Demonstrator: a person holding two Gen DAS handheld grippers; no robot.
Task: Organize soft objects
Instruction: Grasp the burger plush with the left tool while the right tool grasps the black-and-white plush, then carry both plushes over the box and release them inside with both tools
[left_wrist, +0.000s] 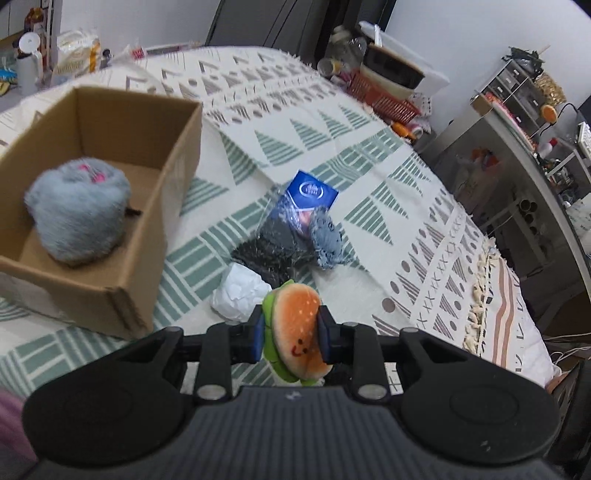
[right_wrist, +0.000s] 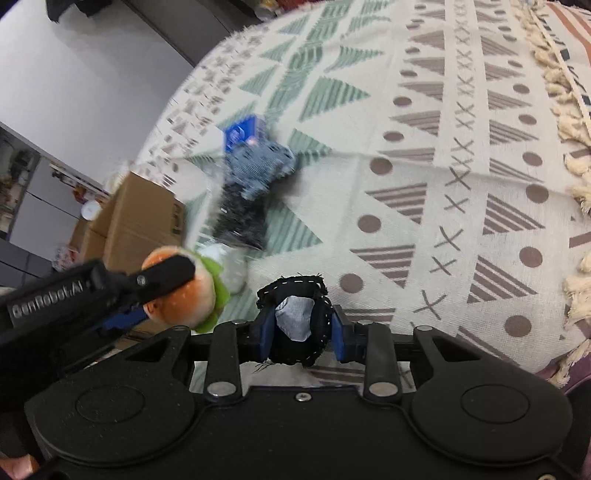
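Clearly the left tool (left_wrist: 291, 334) is pinching one round orange plush hamburger with a green lettuce frill and a stitched smile (left_wrist: 298, 330), its blue pads (left_wrist: 258, 338) pressed in from both sides; the toy is lifted off the cloth, probably so it can be carried across to the open brown cardboard box (left_wrist: 122, 291) at the left. One fluffy grey plush with a pink spot (left_wrist: 79, 216) already sits inside that box, which suggests the box is where the soft things are being gathered. The right tool (right_wrist: 301, 326) is likewise closed on a small black fabric piece with white stitching and a grey patch (right_wrist: 297, 314), held clear of the surface. Further out, on the patterned green, brown and cream cloth (left_wrist: 369, 155) covering the desk, lie one crumpled white wad (left_wrist: 240, 293) and one clear plastic packet of dark and grey-blue fabric with a blue card label (left_wrist: 295, 229), near each other and not yet gathered. So four soft items are outside the box, two of them gripped, and one is inside
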